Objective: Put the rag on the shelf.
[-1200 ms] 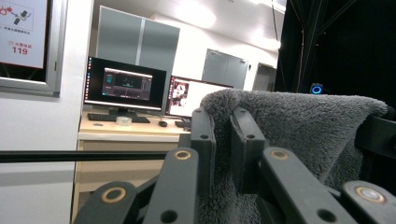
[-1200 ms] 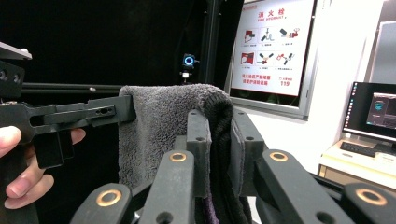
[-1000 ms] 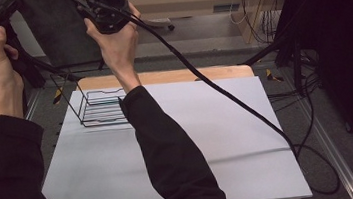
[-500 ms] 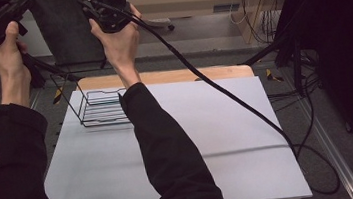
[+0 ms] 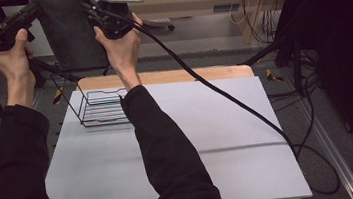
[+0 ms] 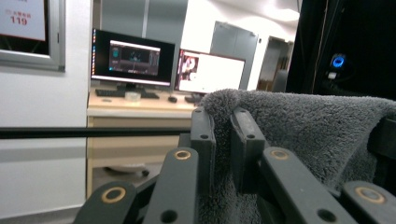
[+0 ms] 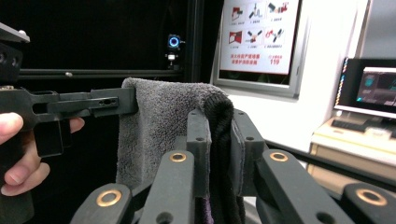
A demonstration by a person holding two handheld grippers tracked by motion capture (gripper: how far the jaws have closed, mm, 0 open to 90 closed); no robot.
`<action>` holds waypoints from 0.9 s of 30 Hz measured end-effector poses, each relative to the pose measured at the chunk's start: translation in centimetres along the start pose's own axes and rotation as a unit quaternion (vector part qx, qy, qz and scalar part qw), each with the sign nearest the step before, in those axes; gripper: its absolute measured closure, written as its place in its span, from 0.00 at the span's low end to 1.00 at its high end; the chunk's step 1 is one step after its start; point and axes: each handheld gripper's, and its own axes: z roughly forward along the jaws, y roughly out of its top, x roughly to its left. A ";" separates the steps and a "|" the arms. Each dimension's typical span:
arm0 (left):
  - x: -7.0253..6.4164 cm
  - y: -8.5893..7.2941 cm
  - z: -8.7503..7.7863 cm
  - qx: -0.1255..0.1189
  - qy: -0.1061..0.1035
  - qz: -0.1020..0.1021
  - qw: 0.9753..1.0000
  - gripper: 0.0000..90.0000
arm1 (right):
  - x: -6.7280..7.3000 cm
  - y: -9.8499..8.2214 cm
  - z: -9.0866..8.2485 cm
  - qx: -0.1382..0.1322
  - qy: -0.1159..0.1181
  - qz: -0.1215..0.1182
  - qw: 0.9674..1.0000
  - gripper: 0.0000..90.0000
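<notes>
A dark grey towel (image 5: 68,37) hangs stretched between my two raised grippers, beyond the table's far edge. My left gripper (image 5: 33,10) is shut on one top corner; in the left gripper view its jaws (image 6: 223,135) pinch the fluffy towel (image 6: 303,135). My right gripper (image 5: 87,5) is shut on the other top corner, and in the right gripper view the towel (image 7: 159,121) runs from its jaws (image 7: 219,135) across to the left gripper (image 7: 109,103). A black wire rack (image 5: 102,108) stands on the table's far left, below the towel.
A white sheet (image 5: 209,141) covers the table, with a strip of wooden top (image 5: 187,74) at the far edge. A thick black cable (image 5: 225,99) trails from the right gripper across the sheet to the floor at the right. Monitors (image 6: 133,60) stand on a desk beyond.
Both hands have sunk a little with the towel still stretched between them. The left hand has also shifted to the right in the high view.
</notes>
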 end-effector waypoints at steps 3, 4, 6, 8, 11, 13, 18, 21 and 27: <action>0.2 -0.6 -0.2 0.002 0.000 -0.002 1.000 0.90 | 0.0 -0.7 0.0 0.005 0.005 -0.004 1.000 0.90; 0.3 -0.8 -0.3 0.005 0.001 -0.002 1.000 0.90 | 0.0 -0.9 0.1 0.007 0.006 -0.003 1.000 0.90; 0.5 -1.2 -0.5 0.011 0.002 0.000 1.000 0.90 | 0.1 -1.3 0.1 0.011 0.010 -0.002 1.000 0.90; 0.5 -1.6 -0.8 0.013 0.001 0.002 1.000 0.90 | 0.2 -1.7 0.1 0.017 0.012 -0.003 1.000 0.90; 0.6 -2.3 -1.3 0.016 -0.004 0.001 1.000 0.90 | 0.2 -2.2 0.0 0.026 0.014 -0.002 1.000 0.90; 0.6 -2.9 -1.6 0.017 -0.007 -0.002 1.000 0.90 | 0.2 -2.6 -0.2 0.031 0.017 0.004 0.999 0.90; 0.6 -4.3 -2.4 0.032 -0.013 0.003 0.999 0.89 | 0.3 -4.0 -0.7 0.045 0.024 0.006 0.999 0.90; 0.6 -5.2 -3.0 0.041 -0.014 0.007 0.999 0.89 | 0.3 -4.8 -0.9 0.055 0.025 0.003 0.998 0.90; 0.6 -6.5 -4.3 0.039 -0.026 0.002 0.999 0.89 | 0.5 -5.8 -1.5 0.063 0.039 0.005 0.997 0.90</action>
